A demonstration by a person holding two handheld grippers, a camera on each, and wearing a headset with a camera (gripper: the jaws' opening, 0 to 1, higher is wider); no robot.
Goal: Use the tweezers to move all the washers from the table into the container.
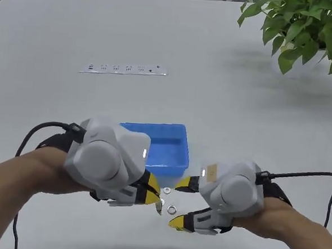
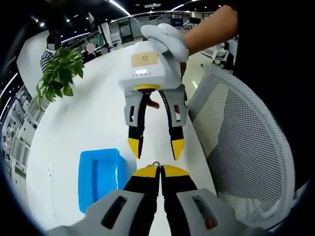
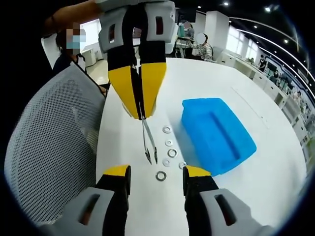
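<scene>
With left claw (image 3: 140,112) clamped on tweezers (image 3: 148,140) and right claw (image 3: 156,172) apart, best set tips astride one washer (image 3: 161,175), pinch gently, then lift into blue container (image 3: 216,130).

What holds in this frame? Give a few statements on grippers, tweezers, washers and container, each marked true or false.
1. The left gripper is shut on the tweezers. True.
2. The right gripper is shut. False: its jaws stand open, holding nothing.
3. Several washers lie on the table beside the blue container. True.
4. The tweezers hold a washer over the container. False: their tips point at the table among the washers, outside the container.
5. The plant stands right beside the container. False: it stands at the table's far right, well apart.
</scene>
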